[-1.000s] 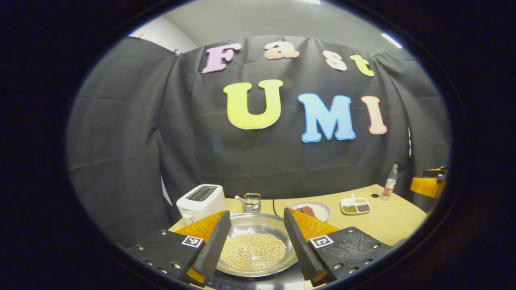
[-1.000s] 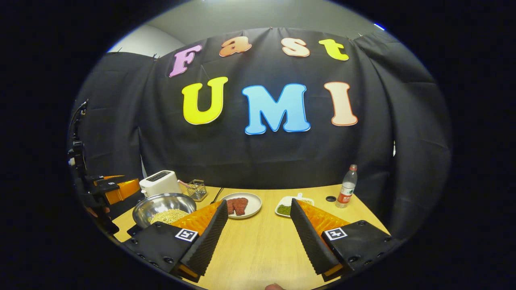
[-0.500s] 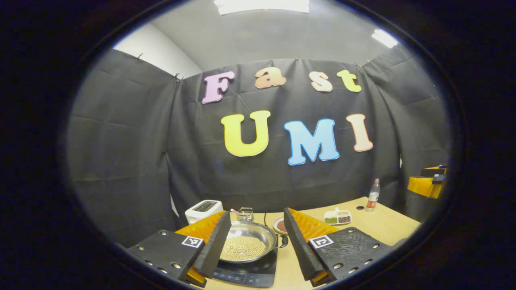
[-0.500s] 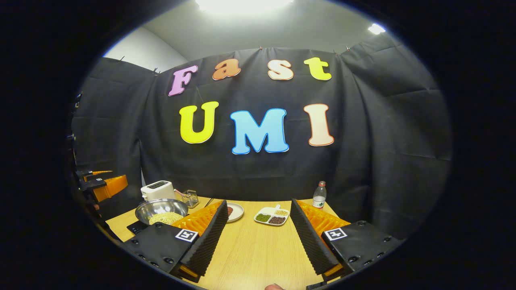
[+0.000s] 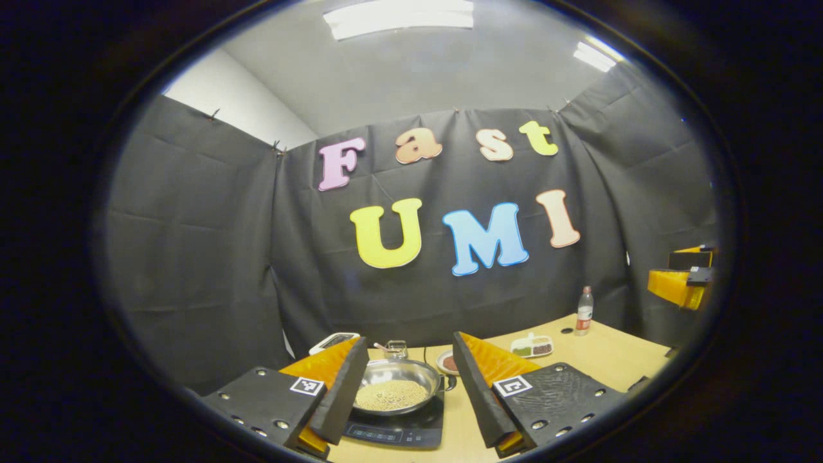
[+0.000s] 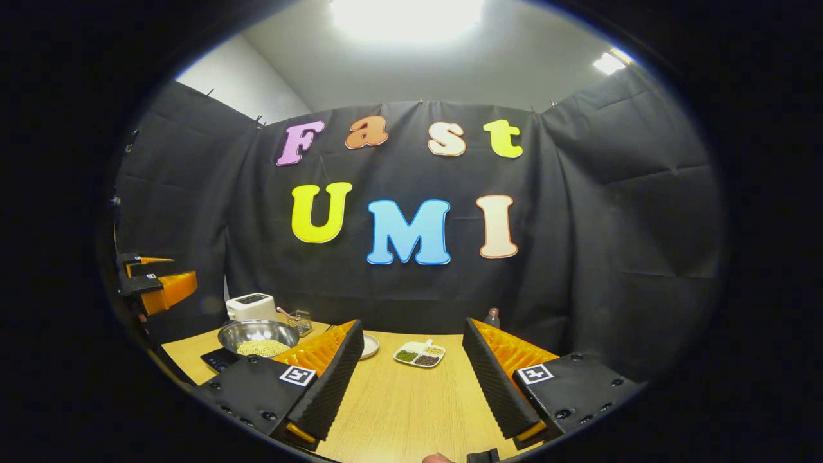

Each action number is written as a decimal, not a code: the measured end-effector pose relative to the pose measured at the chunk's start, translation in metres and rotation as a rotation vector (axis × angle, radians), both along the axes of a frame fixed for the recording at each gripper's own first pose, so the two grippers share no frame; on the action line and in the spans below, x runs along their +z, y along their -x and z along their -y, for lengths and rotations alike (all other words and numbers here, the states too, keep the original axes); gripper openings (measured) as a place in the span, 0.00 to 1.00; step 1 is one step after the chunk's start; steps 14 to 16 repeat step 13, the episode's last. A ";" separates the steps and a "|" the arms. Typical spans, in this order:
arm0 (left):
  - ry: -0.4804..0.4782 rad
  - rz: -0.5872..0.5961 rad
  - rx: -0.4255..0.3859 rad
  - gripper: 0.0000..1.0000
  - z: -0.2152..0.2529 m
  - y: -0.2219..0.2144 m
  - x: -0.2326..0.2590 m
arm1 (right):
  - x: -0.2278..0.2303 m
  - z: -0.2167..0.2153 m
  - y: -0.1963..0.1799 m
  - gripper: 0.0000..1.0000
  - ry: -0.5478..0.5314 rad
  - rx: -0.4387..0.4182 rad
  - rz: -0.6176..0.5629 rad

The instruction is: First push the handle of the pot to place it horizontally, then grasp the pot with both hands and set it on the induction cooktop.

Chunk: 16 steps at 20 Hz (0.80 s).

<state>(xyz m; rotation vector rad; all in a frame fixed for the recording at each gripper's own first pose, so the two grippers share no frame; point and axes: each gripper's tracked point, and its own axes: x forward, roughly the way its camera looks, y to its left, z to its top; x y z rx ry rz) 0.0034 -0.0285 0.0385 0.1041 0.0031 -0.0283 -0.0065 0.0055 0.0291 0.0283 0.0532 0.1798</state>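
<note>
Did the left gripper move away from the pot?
Yes. In the left gripper view the pot on the induction cooktop looks smaller and farther than before, so the left gripper backed away, jaws open.

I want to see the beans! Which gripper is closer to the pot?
Left. The left gripper faces the pot on the cooktop, straight ahead between its fingers. The right gripper is off to the pot's right, over bare table.

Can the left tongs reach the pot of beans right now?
Probably yes. The left tongs are open and point straight at the pot sitting on the induction cooktop, with nothing between them. They would need to move forward first.
</note>
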 end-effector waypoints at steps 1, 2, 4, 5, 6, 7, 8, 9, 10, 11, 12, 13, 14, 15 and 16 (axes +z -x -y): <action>-0.001 0.005 0.000 0.77 -0.003 0.004 0.000 | 0.002 -0.001 0.002 0.98 -0.007 -0.009 0.007; 0.007 0.006 0.000 0.80 -0.005 0.009 0.001 | 0.004 -0.001 0.005 0.98 -0.012 -0.020 0.012; 0.024 0.013 -0.004 0.82 -0.012 0.017 0.002 | 0.008 -0.003 0.013 0.92 -0.019 -0.032 0.020; 0.029 0.019 -0.006 0.82 -0.016 0.020 0.002 | 0.011 -0.005 0.016 0.92 -0.019 -0.037 0.027; 0.030 0.024 -0.002 0.77 -0.021 0.021 0.003 | 0.014 -0.005 0.019 0.92 -0.016 -0.044 0.035; 0.028 0.027 0.002 0.77 -0.027 0.025 0.004 | 0.015 -0.006 0.021 0.92 -0.009 -0.045 0.044; 0.025 0.033 0.007 0.77 -0.032 0.027 0.007 | 0.017 -0.007 0.024 0.92 0.000 -0.050 0.052; 0.023 0.042 0.013 0.80 -0.037 0.028 0.009 | 0.019 -0.006 0.026 0.92 0.007 -0.056 0.058; 0.020 0.053 0.015 0.77 -0.042 0.030 0.012 | 0.021 -0.008 0.029 0.92 0.009 -0.057 0.065; 0.017 0.063 0.021 0.77 -0.045 0.034 0.015 | 0.022 -0.010 0.031 0.92 0.009 -0.057 0.066; 0.014 0.072 0.023 0.77 -0.047 0.036 0.017 | 0.023 -0.010 0.033 0.92 0.008 -0.058 0.066; 0.011 0.078 0.025 0.77 -0.049 0.037 0.017 | 0.024 -0.011 0.035 0.92 0.008 -0.060 0.068; 0.011 0.078 0.025 0.77 -0.049 0.037 0.017 | 0.024 -0.011 0.035 0.92 0.008 -0.060 0.068; 0.011 0.078 0.025 0.77 -0.049 0.037 0.017 | 0.024 -0.011 0.035 0.92 0.008 -0.060 0.068; 0.011 0.078 0.025 0.77 -0.049 0.037 0.017 | 0.024 -0.011 0.035 0.92 0.008 -0.060 0.068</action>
